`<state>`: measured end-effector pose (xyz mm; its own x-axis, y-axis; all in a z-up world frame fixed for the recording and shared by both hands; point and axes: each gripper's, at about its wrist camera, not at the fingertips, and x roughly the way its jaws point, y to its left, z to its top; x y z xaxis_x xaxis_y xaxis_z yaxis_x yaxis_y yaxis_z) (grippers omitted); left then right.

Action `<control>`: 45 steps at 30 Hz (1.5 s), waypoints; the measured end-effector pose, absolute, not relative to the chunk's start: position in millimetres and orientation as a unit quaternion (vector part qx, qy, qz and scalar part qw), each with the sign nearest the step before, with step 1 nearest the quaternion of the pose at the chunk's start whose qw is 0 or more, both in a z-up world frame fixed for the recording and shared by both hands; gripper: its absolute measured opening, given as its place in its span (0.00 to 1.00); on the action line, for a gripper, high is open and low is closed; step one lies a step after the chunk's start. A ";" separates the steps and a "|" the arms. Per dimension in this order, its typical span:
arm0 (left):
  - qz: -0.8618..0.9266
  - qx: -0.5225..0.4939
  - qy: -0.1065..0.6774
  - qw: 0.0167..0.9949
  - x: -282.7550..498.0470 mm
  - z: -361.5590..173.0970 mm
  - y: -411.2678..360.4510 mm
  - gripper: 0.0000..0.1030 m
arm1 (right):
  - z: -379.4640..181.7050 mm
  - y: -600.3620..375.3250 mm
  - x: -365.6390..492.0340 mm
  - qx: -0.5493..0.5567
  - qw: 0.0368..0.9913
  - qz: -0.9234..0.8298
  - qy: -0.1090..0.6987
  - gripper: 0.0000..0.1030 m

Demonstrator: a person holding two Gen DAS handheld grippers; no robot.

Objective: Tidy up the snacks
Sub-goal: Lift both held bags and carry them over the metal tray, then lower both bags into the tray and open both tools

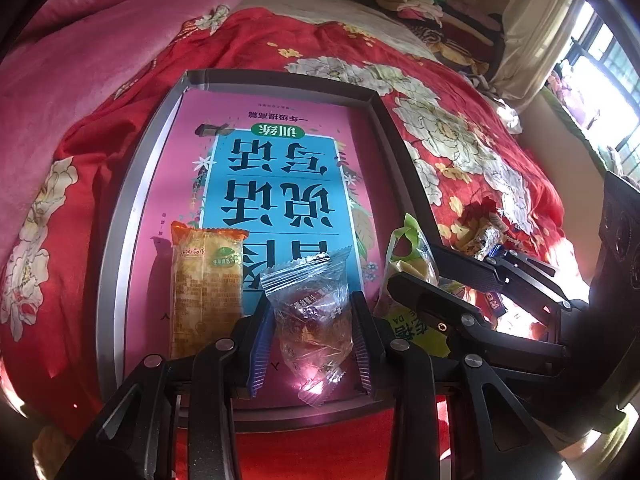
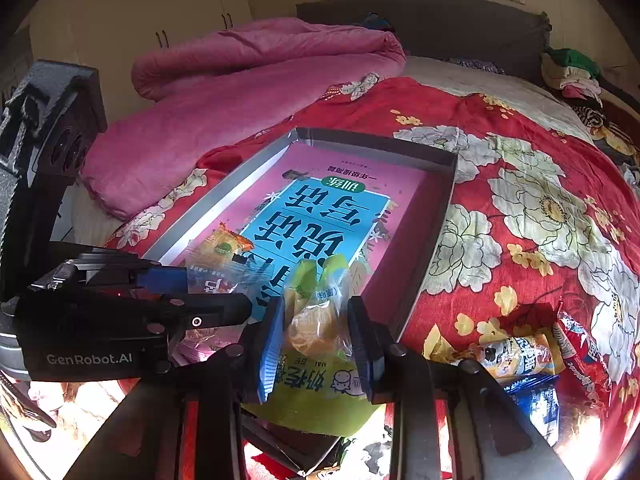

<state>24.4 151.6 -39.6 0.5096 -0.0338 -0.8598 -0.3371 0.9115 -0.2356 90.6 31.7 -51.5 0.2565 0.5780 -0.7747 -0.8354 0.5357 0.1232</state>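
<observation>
Through my left wrist view, my left gripper (image 1: pixel 313 344) pinches a clear-wrapped brown snack (image 1: pixel 310 312) over the shallow grey tray (image 1: pixel 120 216) beside an orange packet (image 1: pixel 206 284) already placed, while in my right wrist view my right gripper (image 2: pixel 317 340) clamps a yellow-green pouch (image 2: pixel 320 344) at the tray's near edge, with several packets (image 2: pixel 520 356) left on the red floral bedspread (image 2: pixel 520 208).

We see a clear, crinkly plastic wrapper (image 1: pixel 316 320) between ribbed blue pads (image 1: pixel 262 344), and beside it at lower left a glossy orange snack packet (image 1: pixel 206 284). The shallow tray (image 1: pixel 128 216) has matt grey card walls around a glossy pink paper book cover (image 1: pixel 280 168). The floral bedspread (image 1: pixel 452 136) is woven cloth; the pink blanket (image 2: pixel 240 80) at upper left looks fleecy. The green pouch (image 2: pixel 320 360) shines like plastic film.
</observation>
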 end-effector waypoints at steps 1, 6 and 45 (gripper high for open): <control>0.089 -0.190 0.487 0.848 24.3 -39.6 151.5 0.37 | -53.0 31.7 91.4 -0.159 0.776 0.453 0.408 0.33; 0.087 -0.191 0.487 0.848 24.6 -40.6 151.5 0.37 | -59.1 31.2 93.7 -0.159 0.773 0.449 0.418 0.34; 0.087 -0.213 0.478 0.847 24.6 -34.4 157.5 0.60 | -42.7 20.5 84.1 -0.189 0.795 0.425 0.390 0.49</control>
